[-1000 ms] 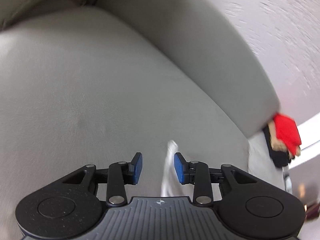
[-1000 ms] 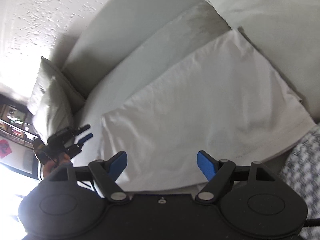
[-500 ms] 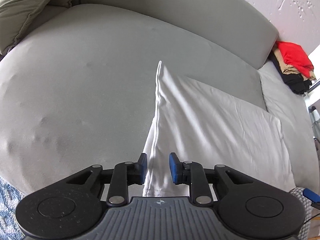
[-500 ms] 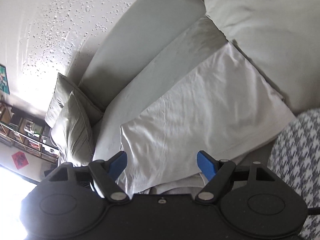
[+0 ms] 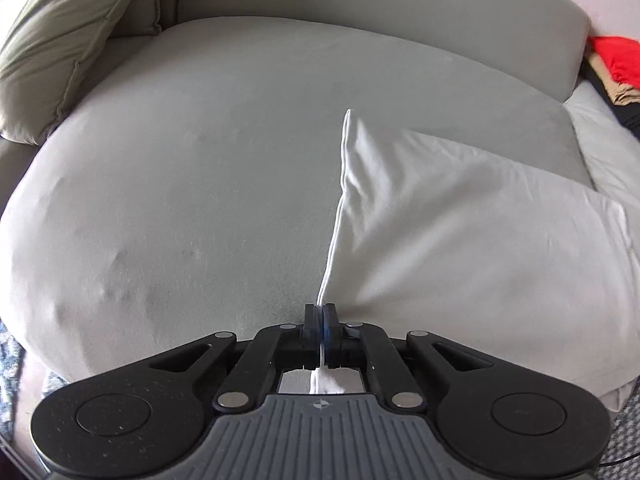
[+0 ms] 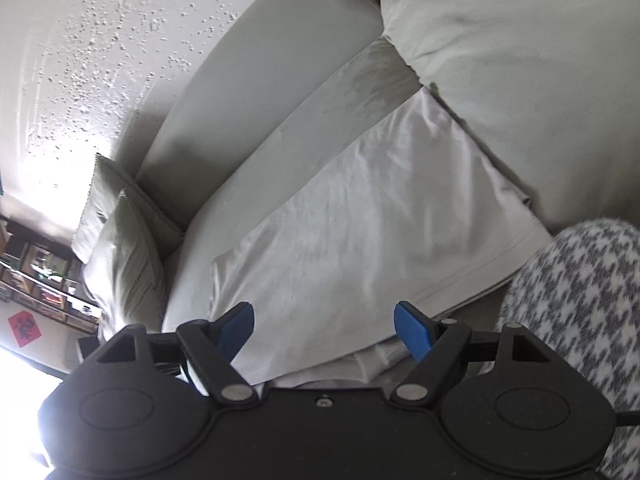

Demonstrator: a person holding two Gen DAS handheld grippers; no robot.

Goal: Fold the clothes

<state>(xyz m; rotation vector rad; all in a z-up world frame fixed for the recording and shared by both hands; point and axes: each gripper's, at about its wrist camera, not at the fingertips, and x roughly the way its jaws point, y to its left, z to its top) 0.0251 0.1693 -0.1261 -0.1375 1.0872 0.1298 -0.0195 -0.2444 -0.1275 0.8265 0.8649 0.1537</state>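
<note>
A white garment [image 5: 460, 248] lies partly folded on the grey sofa seat [image 5: 180, 184]. My left gripper [image 5: 321, 320] is shut on the garment's near left edge, which rises as a taut ridge running away from the jaws. In the right wrist view the same white garment [image 6: 360, 220] spreads flat across the seat. My right gripper [image 6: 324, 328] is open and empty, hovering over the garment's near edge without touching it.
A grey-green cushion [image 5: 68, 40] sits at the sofa's left end, also in the right wrist view [image 6: 120, 248]. A pile of red, tan and black clothes [image 5: 616, 68] lies at the far right. A houndstooth fabric [image 6: 576, 304] is at right. Shelves [image 6: 36, 276] stand beyond the sofa.
My left gripper has closed on the garment's left edge; half a second ago its jaws were still apart around it. My right gripper has drawn nearer to the garment and stays open.
</note>
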